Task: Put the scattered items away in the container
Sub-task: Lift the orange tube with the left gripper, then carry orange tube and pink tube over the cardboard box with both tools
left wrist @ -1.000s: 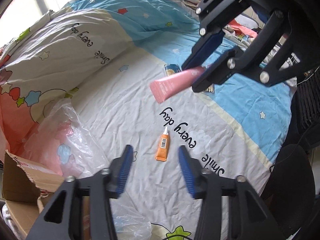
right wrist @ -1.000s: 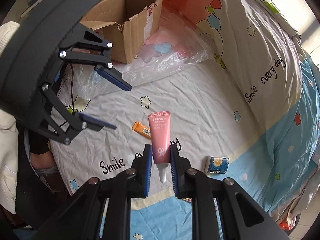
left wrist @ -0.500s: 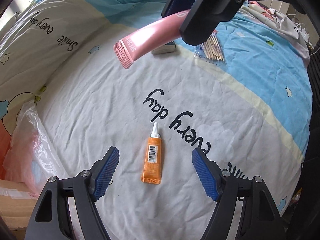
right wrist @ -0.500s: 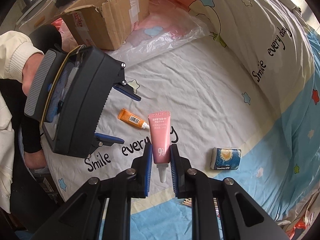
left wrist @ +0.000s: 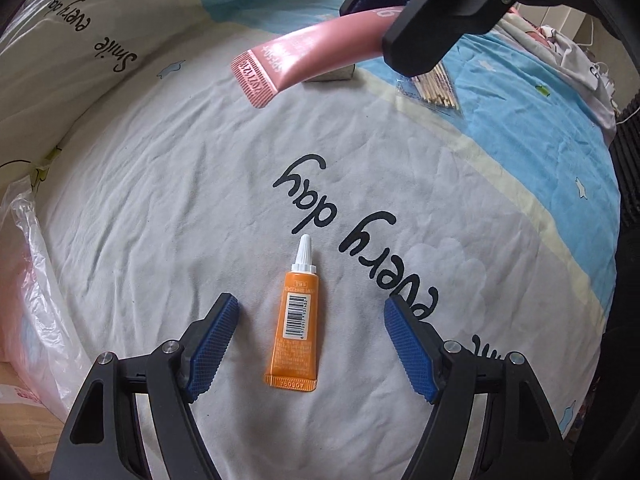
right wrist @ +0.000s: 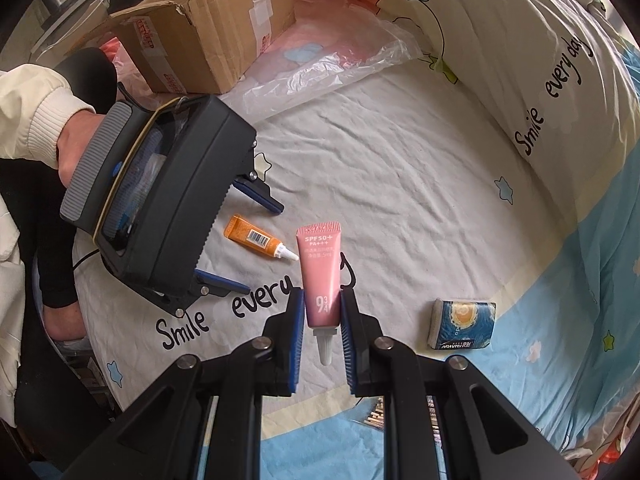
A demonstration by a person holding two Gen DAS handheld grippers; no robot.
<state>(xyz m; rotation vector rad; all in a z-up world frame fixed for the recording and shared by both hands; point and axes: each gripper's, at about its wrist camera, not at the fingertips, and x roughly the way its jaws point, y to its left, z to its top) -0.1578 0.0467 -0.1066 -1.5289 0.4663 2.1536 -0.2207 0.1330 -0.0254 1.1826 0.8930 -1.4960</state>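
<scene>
The left hand-held gripper (left wrist: pixel 311 338) hangs low over the bed (left wrist: pixel 160 184) with its jaws spread wide, one blue pad on each side of the orange tube (left wrist: pixel 295 326). The tube lies flat on the white sheet, white nozzle pointing away from the gripper, crimped end nearest it. Bare sheet shows between each pad and the tube, so neither pad touches it.

The right hand-held gripper (right wrist: pixel 321 312) is closed on the pink tube (right wrist: pixel 320 270), gripping near the cap end; the white nozzle points back between the fingers and the crimped end juts forward, held above the sheet. In the left wrist view this pink tube (left wrist: pixel 312 50) crosses the top of the frame, well above the orange one.

The box (right wrist: pixel 200 28) stands open at the far edge of the bed, beyond a clear plastic bag (right wrist: pixel 332 60) that spreads over the sheet in front of it. A folded quilt (right wrist: pixel 520 80) rises along the right side. Between these, the white sheet around the orange tube (right wrist: pixel 256 240) is open. A small blue packet (right wrist: pixel 462 324) lies on the sheet to the right, well apart from both tubes, and a bundle of sticks (left wrist: pixel 434 86) lies on the blue stripe.
</scene>
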